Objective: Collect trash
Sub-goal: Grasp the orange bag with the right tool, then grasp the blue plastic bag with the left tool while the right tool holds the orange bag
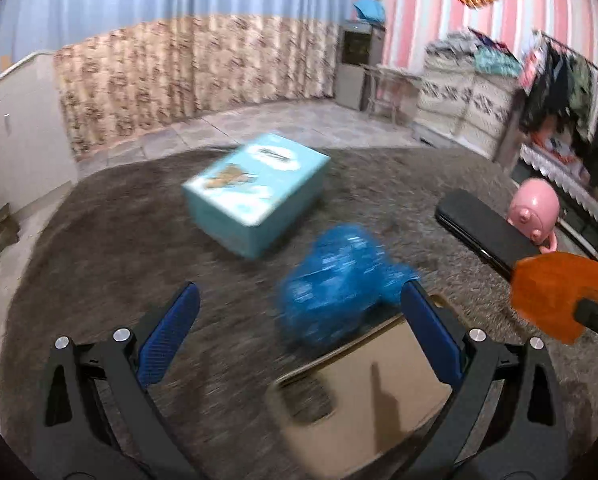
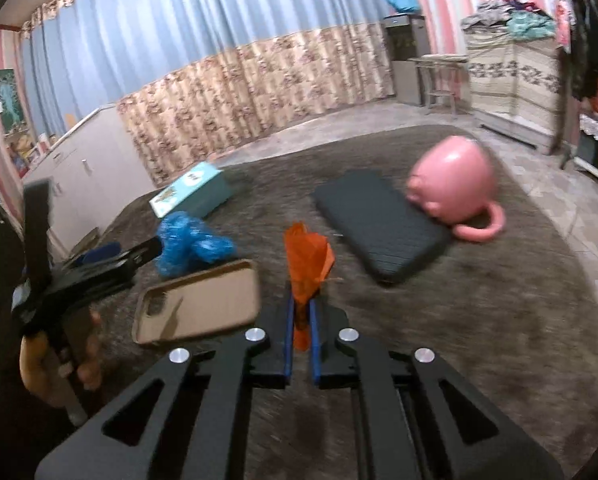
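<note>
A crumpled orange wrapper [image 2: 305,258] sticks up between the blue pads of my right gripper [image 2: 301,312], which is shut on it above the grey carpet. In the left wrist view the same orange wrapper [image 1: 555,294] shows at the right edge. My left gripper [image 1: 299,304] stands open, its blue pads wide apart. A crumpled blue plastic bag [image 1: 339,280] lies on the carpet just ahead of it, near its right pad; the blue bag [image 2: 187,242] also shows in the right wrist view. A brown phone case [image 1: 363,392] lies between the left fingers.
A teal cardboard box [image 1: 257,190] sits farther back on the carpet [image 1: 99,240]. A black flat case [image 2: 381,224] and an overturned pink pig mug [image 2: 453,184] lie to the right. A white cabinet [image 2: 87,168] stands left; curtains and a loaded shelf line the far walls. A hand [image 2: 59,360] holds the left gripper.
</note>
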### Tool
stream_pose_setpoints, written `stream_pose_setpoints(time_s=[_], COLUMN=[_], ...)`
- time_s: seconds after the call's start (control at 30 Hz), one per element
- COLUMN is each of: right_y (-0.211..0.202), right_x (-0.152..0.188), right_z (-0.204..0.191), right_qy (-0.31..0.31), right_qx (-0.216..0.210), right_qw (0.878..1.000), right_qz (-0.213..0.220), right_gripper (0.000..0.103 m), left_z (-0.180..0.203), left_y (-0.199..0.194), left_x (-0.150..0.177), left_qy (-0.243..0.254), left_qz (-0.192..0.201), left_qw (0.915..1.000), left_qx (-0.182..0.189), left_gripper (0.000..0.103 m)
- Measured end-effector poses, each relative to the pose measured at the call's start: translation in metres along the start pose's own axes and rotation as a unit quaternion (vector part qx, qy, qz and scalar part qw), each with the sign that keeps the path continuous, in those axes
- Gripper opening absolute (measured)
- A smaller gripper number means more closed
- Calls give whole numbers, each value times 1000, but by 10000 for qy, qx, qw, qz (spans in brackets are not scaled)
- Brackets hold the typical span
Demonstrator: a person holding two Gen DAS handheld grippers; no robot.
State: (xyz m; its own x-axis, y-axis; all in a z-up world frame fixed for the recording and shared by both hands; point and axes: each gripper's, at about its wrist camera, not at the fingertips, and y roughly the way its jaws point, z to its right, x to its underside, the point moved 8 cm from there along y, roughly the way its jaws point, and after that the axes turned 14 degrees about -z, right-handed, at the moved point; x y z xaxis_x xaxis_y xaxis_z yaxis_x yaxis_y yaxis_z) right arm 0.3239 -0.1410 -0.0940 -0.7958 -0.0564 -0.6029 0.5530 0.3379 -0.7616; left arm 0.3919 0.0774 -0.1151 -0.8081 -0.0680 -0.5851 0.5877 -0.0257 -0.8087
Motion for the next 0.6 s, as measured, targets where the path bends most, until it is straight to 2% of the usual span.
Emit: stream_pose_setpoints(time_s=[0.03,0.1,0.13,0.17,0.27,0.33,0.43,0.6], right_y=[-5,-15,-23,-28,-47,-57,-74,-110], right_x=[3,9,14,17,28,34,45,61], right_z=[5,19,31,36,52,60,74,90], right_qy=[23,78,108,141,276,358,488,593], right_qx=[51,186,227,263,380,424,495,712], right_qw=[10000,9998,9997,9995,9987,9981,9970,9941], right_qz=[19,50,68,86,190,250,347,561], right_gripper=[7,7,7,7,7,7,7,7], left_z=[7,16,21,23,26,28,31,59], left_y=[9,24,31,34,22,3,-28,-83], left_x=[-3,-4,-3,-1,1,2,4,20], left_qy=[59,211,310,358,370,286,282,400], left_qz=[-85,-286,-413,-476,-334,-181,153,611], left_qw=[9999,9994,9987,9982,9988,9993,9994,9968], left_qx=[4,-33,-18,-37,0,172,157,327], left_gripper=[91,74,60,50,34,33,32,32])
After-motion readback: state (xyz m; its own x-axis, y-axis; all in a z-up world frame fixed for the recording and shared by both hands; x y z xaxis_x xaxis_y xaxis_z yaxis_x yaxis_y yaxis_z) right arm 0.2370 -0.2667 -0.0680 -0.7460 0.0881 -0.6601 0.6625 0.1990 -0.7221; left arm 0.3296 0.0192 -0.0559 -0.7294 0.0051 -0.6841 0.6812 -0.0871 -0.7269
